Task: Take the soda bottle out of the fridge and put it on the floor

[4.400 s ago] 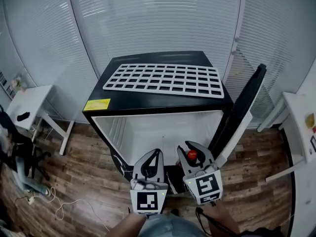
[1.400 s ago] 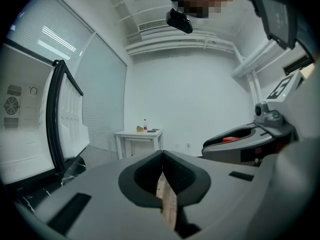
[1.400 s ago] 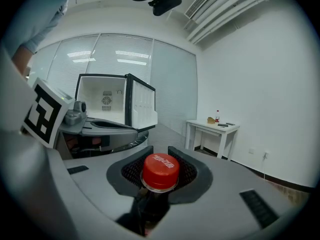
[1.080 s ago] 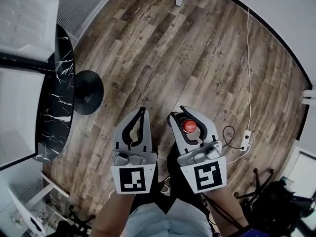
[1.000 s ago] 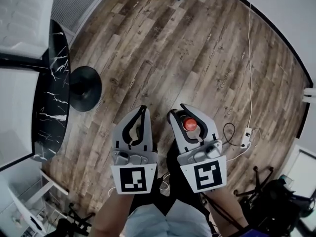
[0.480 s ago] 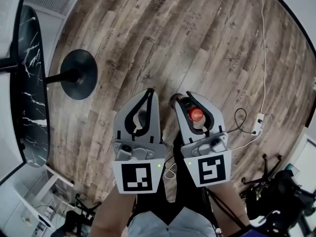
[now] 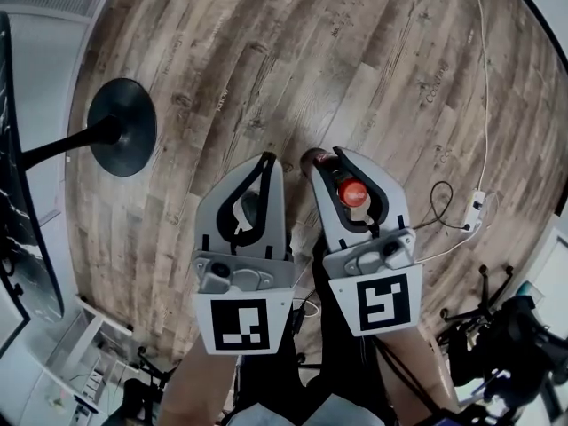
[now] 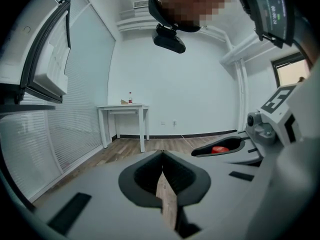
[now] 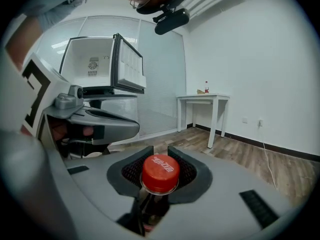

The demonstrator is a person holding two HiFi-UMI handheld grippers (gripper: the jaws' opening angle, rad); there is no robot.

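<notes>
At the far left of the head view, a black round table base (image 7: pixel 122 127) stands on the wooden floor (image 7: pixel 266 51). Next comes the left gripper (image 7: pixel 265 158). Its own view shows the jaws brought together at the tips with nothing between them, only floor showing through the slit behind. It carries nothing.

Just to its right, the right gripper (image 7: pixel 331 158) is clamped on the soda bottle (image 9: pixel 150 209) at the neck, right under the red cap (image 7: pixel 351 191). The bottle hangs upright below the jaws, over bare floor. Its lower part is hidden by the gripper, so I cannot tell whether the base touches the boards. Further right, a power strip (image 7: pixel 477 204) and its cable lie well apart from the bottle.

In the right gripper view the fridge (image 9: pixel 92 66) stands off behind with its door open. So the first half looks done, with the bottle out of the fridge. What remains, by my reading, is to rest the base on the floor and open the jaws to free the neck.
</notes>
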